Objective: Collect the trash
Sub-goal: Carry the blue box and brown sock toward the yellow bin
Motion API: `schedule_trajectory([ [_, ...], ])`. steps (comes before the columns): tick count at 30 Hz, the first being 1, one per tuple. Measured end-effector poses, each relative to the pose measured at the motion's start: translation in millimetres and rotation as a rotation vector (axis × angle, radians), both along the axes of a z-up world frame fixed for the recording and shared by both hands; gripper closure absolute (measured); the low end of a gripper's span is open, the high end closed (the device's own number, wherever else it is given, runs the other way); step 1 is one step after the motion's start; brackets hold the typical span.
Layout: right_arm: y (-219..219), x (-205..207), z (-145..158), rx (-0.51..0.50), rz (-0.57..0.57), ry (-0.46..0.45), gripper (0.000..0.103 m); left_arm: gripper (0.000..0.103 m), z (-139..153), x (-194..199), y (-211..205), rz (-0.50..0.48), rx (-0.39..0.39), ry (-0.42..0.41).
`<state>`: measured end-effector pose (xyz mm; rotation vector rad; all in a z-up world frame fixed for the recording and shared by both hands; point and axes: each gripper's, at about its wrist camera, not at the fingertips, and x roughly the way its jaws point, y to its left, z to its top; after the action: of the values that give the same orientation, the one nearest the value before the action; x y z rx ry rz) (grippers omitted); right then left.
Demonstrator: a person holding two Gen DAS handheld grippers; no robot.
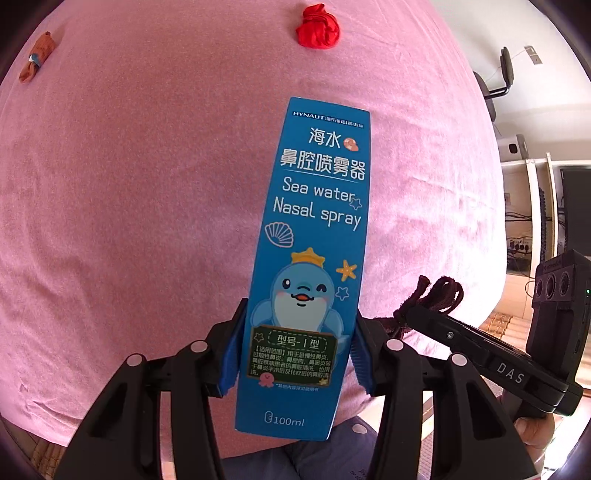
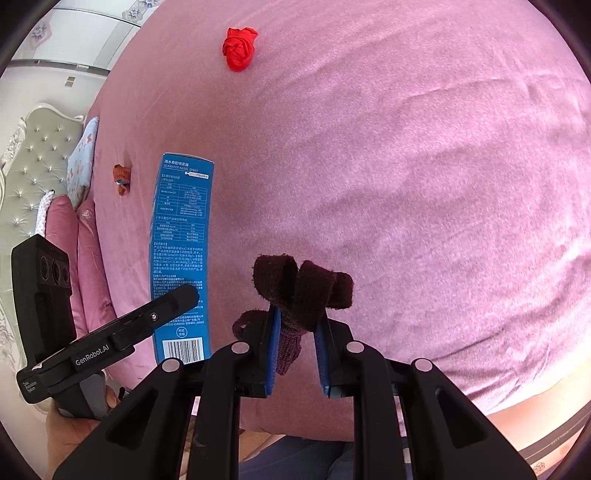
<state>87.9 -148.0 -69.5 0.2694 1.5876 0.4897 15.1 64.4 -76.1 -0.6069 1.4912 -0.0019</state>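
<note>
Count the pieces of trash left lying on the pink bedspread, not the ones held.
2. A red crumpled wad lies at the far middle; an orange-brown wrapper lies far left, near the pillows. Anything beyond the bedspread edges is out of view.

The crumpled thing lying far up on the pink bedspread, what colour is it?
Bright red. The crumpled thing shows best in the right wrist view, lying alone on the bedspread.

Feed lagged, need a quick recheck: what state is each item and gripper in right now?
Left gripper: shut on nasal spray box.
Nasal spray box: held up off the bed, closed.
Right gripper: shut on dark maroon cloth.
Dark maroon cloth: bunched, lifted.
Red crumpled item: lying loose on pink bedspread.
Orange wrapper: lying near bedspread edge.
</note>
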Motion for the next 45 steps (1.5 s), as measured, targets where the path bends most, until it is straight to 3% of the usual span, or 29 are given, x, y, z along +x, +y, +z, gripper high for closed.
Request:
schedule_trajectory([
  [4,-35.7,-19.5,6.8,0.005,-0.063,-0.024,0.086,0.054,13.0,-1.8,-56.6,-0.085,0.004,-0.017],
  [10,-100.9,-46.1,16.5,0.016,-0.179,-0.052,0.086,0.054,15.7,44.3,-122.6,-0.23,-0.006,-0.034],
  [23,-301.3,-88.2,22.7,0.004,-0.38,-0.057,0.086,0.054,24.7,41.9,-322.5,-0.464,-0.025,-0.039],
  [37,-490.8,-147.3,2.5,-0.042,-0.624,-0.027,0.085,0.054,-4.9,30.1,-542.4,-0.736,-0.057,0.011],
  [45,-550.8,-176.6,-23.3,-0.047,-0.722,0.02,0.083,0.054,-27.4,13.0,-614.9,-0.86,-0.048,0.066],
])
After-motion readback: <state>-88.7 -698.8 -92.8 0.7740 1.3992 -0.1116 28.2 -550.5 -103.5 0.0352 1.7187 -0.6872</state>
